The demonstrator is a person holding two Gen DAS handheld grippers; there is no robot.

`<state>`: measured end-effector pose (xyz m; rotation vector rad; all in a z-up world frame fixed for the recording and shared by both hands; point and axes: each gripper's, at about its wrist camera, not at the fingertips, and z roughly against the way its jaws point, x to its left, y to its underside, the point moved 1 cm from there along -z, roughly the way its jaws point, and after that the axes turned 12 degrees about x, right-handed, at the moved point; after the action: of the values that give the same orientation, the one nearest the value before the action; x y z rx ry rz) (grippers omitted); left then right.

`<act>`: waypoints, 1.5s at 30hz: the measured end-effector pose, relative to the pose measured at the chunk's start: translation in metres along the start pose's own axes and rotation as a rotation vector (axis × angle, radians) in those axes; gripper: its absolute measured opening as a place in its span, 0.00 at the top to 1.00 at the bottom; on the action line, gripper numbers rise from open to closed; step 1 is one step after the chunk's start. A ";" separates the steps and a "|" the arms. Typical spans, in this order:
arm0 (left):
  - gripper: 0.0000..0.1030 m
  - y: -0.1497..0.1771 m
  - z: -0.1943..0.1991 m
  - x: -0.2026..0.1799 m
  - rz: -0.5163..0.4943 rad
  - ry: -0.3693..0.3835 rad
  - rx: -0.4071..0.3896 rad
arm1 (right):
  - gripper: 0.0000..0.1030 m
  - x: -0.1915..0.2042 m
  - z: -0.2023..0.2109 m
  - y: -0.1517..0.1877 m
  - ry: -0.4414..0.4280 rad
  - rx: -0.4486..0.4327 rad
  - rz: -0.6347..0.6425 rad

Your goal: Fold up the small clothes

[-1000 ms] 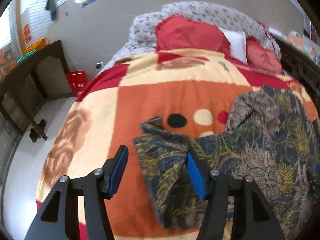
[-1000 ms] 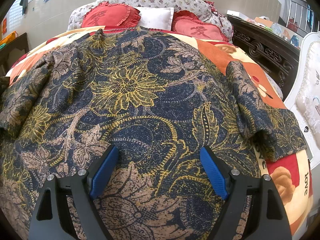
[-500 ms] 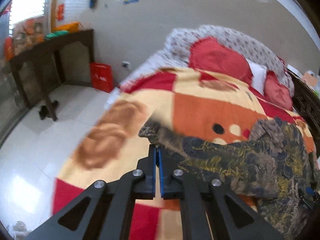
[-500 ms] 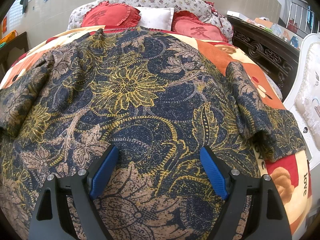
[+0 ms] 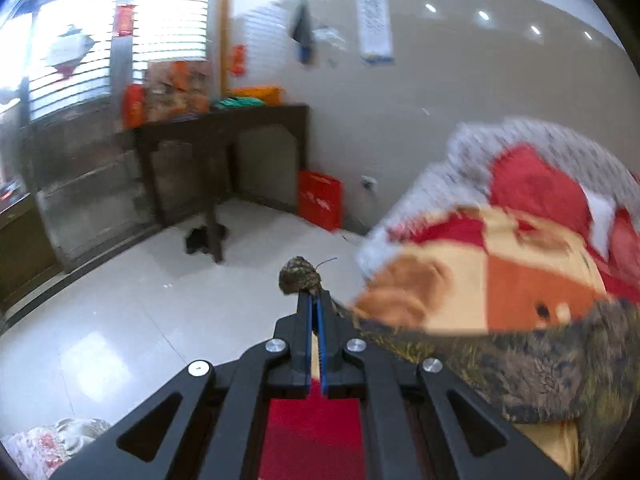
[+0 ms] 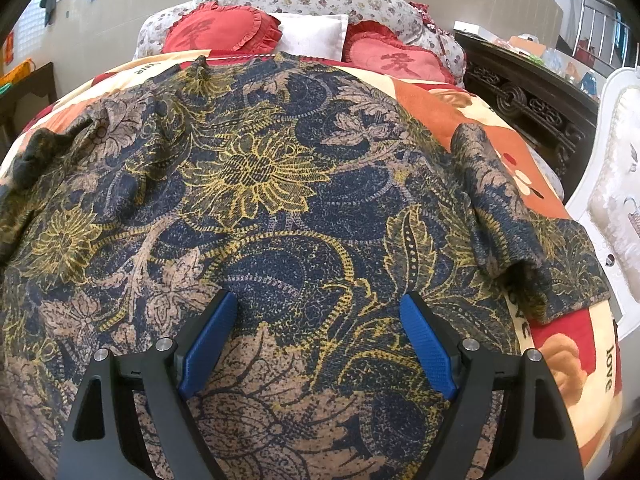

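A dark blue, gold and tan floral garment (image 6: pixel 280 200) lies spread over the bed's patterned blanket (image 6: pixel 500 148). My left gripper (image 5: pixel 314 298) is shut on a corner of the garment (image 5: pixel 300 276), which bunches past the fingertips; the cloth trails right over the blanket (image 5: pixel 520 292). My right gripper (image 6: pixel 316 312) is open and empty, its blue pads (image 6: pixel 208 340) low over the garment's near middle. A short sleeve (image 6: pixel 500 216) lies folded at the right.
Red heart cushions (image 6: pixel 220 32) and a white pillow (image 6: pixel 312 36) sit at the headboard. A dark carved cabinet (image 6: pixel 528 96) and a white chair (image 6: pixel 616 208) stand right of the bed. Left of the bed are tiled floor (image 5: pixel 140 312), a dark table (image 5: pixel 216 152) and a red bag (image 5: pixel 320 200).
My left gripper closed on the garment's left corner and pulled it left, swinging out toward the bed's edge and the floor. The right gripper has stayed still and open.
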<state>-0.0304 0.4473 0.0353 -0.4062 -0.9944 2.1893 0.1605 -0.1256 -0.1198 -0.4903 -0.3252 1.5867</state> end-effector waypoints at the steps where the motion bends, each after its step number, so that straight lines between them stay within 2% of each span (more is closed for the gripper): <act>1: 0.98 -0.006 0.001 0.004 0.007 0.004 -0.006 | 0.13 0.000 0.000 0.000 0.000 0.000 0.000; 4: 0.98 -0.025 0.009 -0.004 -0.041 0.026 -0.039 | 0.13 -0.001 -0.001 0.000 0.004 0.000 0.002; 6: 0.98 -0.030 0.016 -0.017 -0.079 0.081 -0.049 | 0.13 0.000 -0.001 0.001 0.005 0.000 0.002; 9: 0.98 -0.030 0.029 -0.058 -0.152 0.195 -0.071 | 0.13 0.001 -0.001 0.001 0.004 0.000 0.002; 10: 0.98 -0.027 0.033 -0.082 -0.187 0.254 -0.070 | 0.13 0.000 -0.001 0.001 0.004 0.001 0.002; 13: 0.98 -0.015 0.036 -0.139 -0.254 0.395 -0.037 | 0.12 0.000 -0.002 0.001 -0.010 0.016 -0.003; 15: 0.98 0.000 0.043 -0.183 -0.310 0.484 -0.020 | 0.12 -0.007 0.000 0.001 -0.053 0.059 -0.018; 16: 0.98 0.011 0.047 -0.212 -0.347 0.553 0.000 | 0.13 -0.014 0.004 0.003 -0.073 0.087 -0.021; 17: 0.98 0.019 0.052 -0.232 -0.368 0.584 0.006 | 0.13 -0.018 0.008 0.006 -0.071 0.096 -0.023; 21: 0.98 0.055 0.080 -0.325 -0.463 0.753 0.034 | 0.13 -0.045 0.031 0.029 0.014 0.070 -0.008; 25: 0.98 0.085 0.118 -0.395 -0.503 0.889 0.054 | 0.13 -0.067 0.032 0.050 0.029 0.096 -0.037; 29: 0.98 0.141 0.158 -0.462 -0.577 1.046 0.139 | 0.13 -0.085 0.028 0.063 -0.050 0.102 -0.110; 32: 0.98 0.187 0.163 -0.499 -0.664 1.087 0.240 | 0.13 -0.098 0.022 0.066 -0.123 0.103 -0.169; 33: 0.98 0.200 0.161 -0.509 -0.687 1.079 0.261 | 0.13 -0.097 0.021 0.067 -0.132 0.102 -0.175; 35: 0.98 0.226 0.156 -0.521 -0.731 1.109 0.359 | 0.12 -0.096 0.020 0.067 -0.138 0.098 -0.181; 36: 0.94 0.234 0.152 -0.523 -0.743 1.131 0.411 | 0.12 -0.096 0.021 0.067 -0.134 0.096 -0.178; 37: 0.87 0.241 0.151 -0.524 -0.774 1.164 0.475 | 0.12 -0.096 0.020 0.065 -0.131 0.094 -0.176; 39: 0.79 0.246 0.153 -0.515 -0.821 1.221 0.522 | 0.12 -0.097 0.019 0.065 -0.129 0.091 -0.175; 41: 0.61 0.239 0.156 -0.497 -0.865 1.234 0.523 | 0.12 -0.096 0.017 0.064 -0.133 0.090 -0.178; 42: 0.48 0.234 0.157 -0.487 -0.879 1.231 0.509 | 0.12 -0.096 0.016 0.063 -0.136 0.089 -0.179; 43: 0.43 0.230 0.157 -0.477 -0.886 1.223 0.491 | 0.12 -0.094 0.019 0.068 -0.137 0.088 -0.181; 45: 0.43 0.215 0.149 -0.452 -0.878 1.173 0.456 | 0.13 -0.096 0.023 0.071 -0.142 0.081 -0.189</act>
<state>0.1147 -0.0503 -0.0284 -0.7177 0.0401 0.9928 0.0905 -0.2245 -0.1240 -0.2764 -0.4008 1.4465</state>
